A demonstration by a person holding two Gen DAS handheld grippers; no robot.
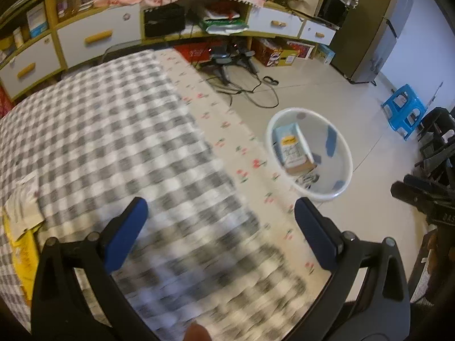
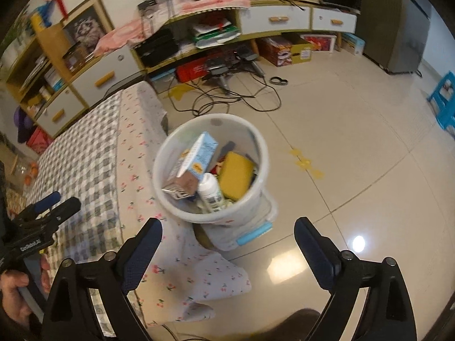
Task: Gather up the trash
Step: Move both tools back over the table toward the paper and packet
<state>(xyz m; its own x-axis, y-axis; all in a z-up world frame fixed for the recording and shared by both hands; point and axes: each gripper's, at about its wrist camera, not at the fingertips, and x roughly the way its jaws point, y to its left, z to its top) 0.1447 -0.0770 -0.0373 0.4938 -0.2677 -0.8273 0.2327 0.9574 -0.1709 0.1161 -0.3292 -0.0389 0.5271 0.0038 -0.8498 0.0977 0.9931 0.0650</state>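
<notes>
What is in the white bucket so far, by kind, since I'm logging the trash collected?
In the white bucket, right wrist view:
Cartons: 1, the blue carton
Bottles: 1, the white bottle
Sponges: 1, the yellow sponge
Total: 3 clearly told; smaller scraps beneath are too hidden to count.

Shiny beige tile floor (image 2: 355, 147), cluttered yellow-and-white cabinet (image 2: 273, 20) along the wall, blue plastic stool (image 1: 403, 110), tangled black cables (image 2: 227, 96) everywhere.

L gripper (image 1: 220, 227): jaws wide apart, nothing btwn blue pads (image 1: 125, 236), angled steeply down. R gripper (image 2: 229, 251): jaws spread wide, empty, same downward tilt. Bare hand (image 2: 12, 298) on L gripper's handle, seen in right-wrist view.
</notes>
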